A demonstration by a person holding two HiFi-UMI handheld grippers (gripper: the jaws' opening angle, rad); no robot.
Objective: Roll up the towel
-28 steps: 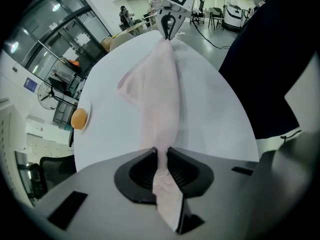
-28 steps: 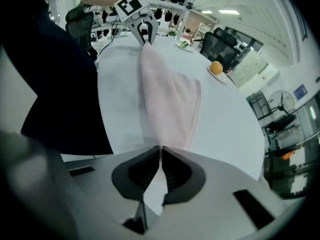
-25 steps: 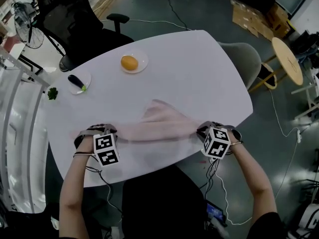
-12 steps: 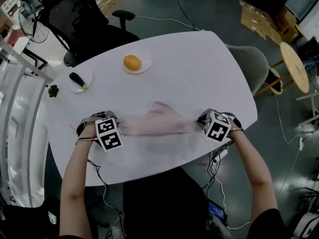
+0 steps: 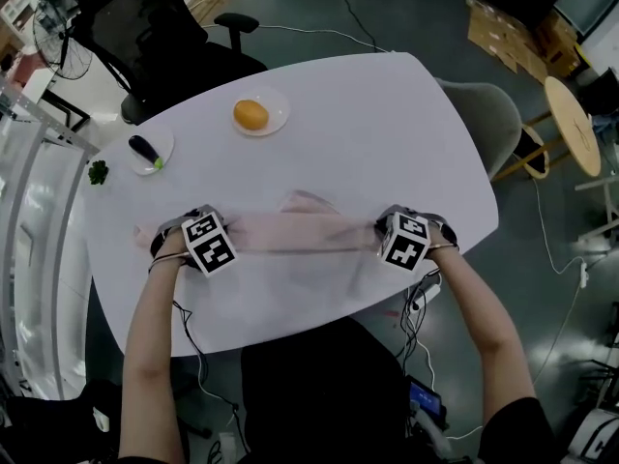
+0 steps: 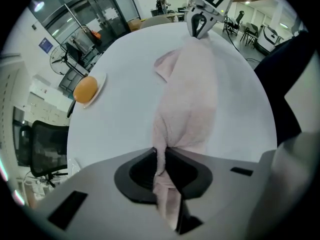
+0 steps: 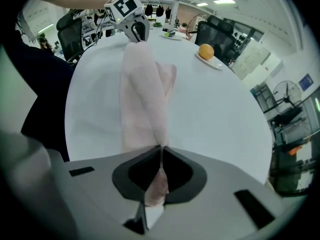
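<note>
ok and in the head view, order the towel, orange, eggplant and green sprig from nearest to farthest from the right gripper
1. towel: clamped in the right gripper itself, stretching left.
2. orange: up and to the left, on the far side.
3. eggplant: far left.
4. green sprig: leftmost, just past the eggplant.

Under the left gripper [image 5: 218, 237] and right gripper [image 5: 383, 232], the fingers and the towel [image 5: 290, 232] ends are hidden from the head view. Beyond the left fingers, a green scrap [image 5: 98, 172], perhaps leaves, is too small to tell.
</note>
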